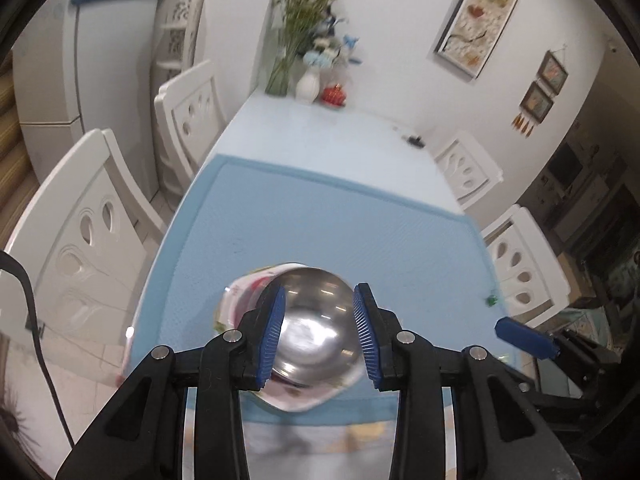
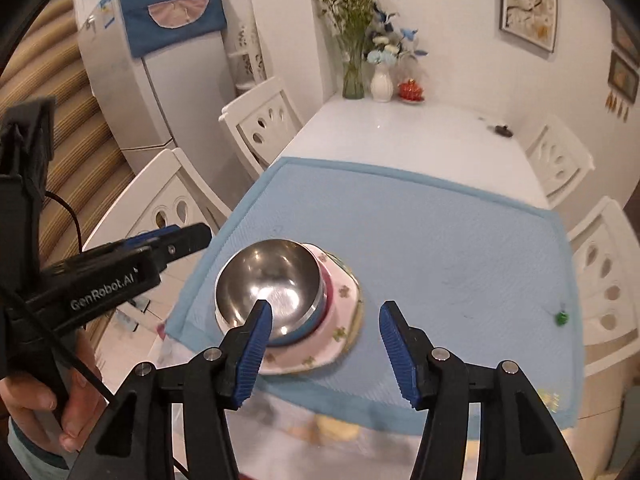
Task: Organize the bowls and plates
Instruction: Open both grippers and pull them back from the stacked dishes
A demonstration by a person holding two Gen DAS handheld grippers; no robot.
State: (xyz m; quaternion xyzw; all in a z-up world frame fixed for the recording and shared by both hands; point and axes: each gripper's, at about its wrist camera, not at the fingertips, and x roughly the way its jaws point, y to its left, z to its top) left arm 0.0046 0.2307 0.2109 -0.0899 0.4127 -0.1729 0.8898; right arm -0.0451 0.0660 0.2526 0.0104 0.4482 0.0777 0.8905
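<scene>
A shiny steel bowl (image 2: 268, 276) sits upright on top of a stack, with a pink floral plate (image 2: 340, 312) under it, near the front left corner of the blue mat (image 2: 420, 240). A blue-edged dish seems to lie between bowl and plate. My right gripper (image 2: 326, 306) hovers above the stack's right side, open and empty. In the left wrist view the bowl (image 1: 316, 320) and plate (image 1: 240, 296) show below and between the pads of my left gripper (image 1: 320, 292), which is open and apart from them. The left gripper (image 2: 200, 234) also shows at the left, empty, off the mat's edge.
White chairs (image 2: 260, 124) line both sides of the white table (image 2: 400, 136). Vases with flowers (image 2: 380, 80) and a red ornament stand at the far end. A small green thing (image 2: 561, 317) lies on the mat's right side. A hand (image 2: 48, 408) holds the left tool.
</scene>
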